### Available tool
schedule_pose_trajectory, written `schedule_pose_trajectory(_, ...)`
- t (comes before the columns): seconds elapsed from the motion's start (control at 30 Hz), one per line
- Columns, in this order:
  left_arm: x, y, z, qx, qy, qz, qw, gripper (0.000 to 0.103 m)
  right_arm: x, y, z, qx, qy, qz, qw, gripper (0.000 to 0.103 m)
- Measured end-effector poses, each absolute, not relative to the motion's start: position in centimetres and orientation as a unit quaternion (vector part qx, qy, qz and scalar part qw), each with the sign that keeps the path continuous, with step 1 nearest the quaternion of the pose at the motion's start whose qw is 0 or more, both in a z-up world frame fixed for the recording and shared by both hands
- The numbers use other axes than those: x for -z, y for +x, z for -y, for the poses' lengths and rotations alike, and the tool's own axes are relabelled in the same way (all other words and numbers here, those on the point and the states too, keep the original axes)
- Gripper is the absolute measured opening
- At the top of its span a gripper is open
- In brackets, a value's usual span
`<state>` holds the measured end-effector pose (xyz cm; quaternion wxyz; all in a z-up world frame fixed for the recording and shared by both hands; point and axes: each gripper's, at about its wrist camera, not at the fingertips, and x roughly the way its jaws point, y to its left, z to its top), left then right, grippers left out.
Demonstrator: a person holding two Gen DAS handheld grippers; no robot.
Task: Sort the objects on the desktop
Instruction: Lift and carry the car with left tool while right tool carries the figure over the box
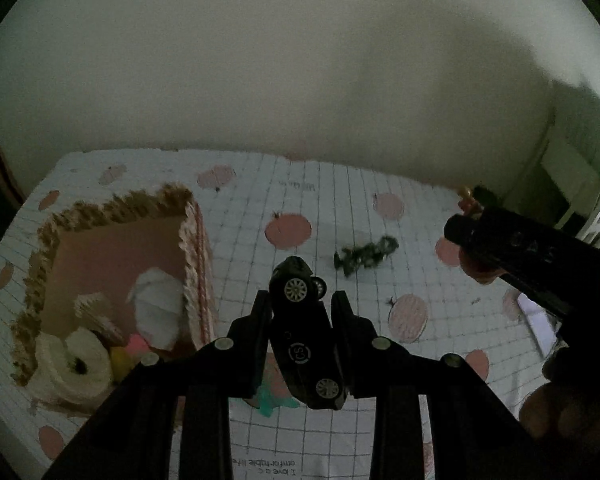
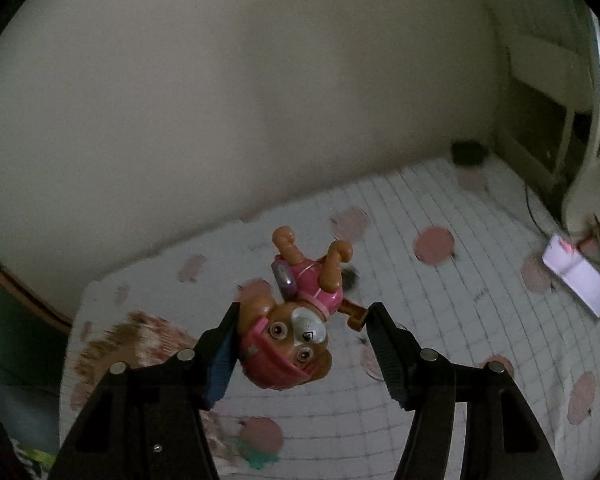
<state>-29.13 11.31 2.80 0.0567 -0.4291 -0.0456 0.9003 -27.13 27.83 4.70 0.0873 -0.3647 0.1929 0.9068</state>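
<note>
Fingers of the left gripper (image 1: 302,304) pinch a black toy car (image 1: 306,332) above the tablecloth (image 1: 340,184), beside the fringed box (image 1: 120,248). The right gripper (image 2: 302,334) seems to clamp an upside-down puppy figure (image 2: 296,320) by head and paw; that uneven hold could let it twist loose.

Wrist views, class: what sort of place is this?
Probably a home room, with a table against a plain wall: a patterned tablecloth, a fringed storage basket and toys such as a toy car.
</note>
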Motion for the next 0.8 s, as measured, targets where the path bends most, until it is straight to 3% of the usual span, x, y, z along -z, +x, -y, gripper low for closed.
schedule_pose_trajectory(0.17,-4.7,-28.3,-9.9,-0.916,-0.397,0.042,0.045,0.032,-7.4,-26.2,-25.1,-0.931,-0.323,-0.159,0.052,0.065)
schedule_pose_trajectory(0.8,-7.4,-27.6,-1.4,-0.914,-0.366,0.173,-0.028,0.032,-9.5,-26.1,-19.7,-0.953,-0.29,-0.084,-0.027,0.065)
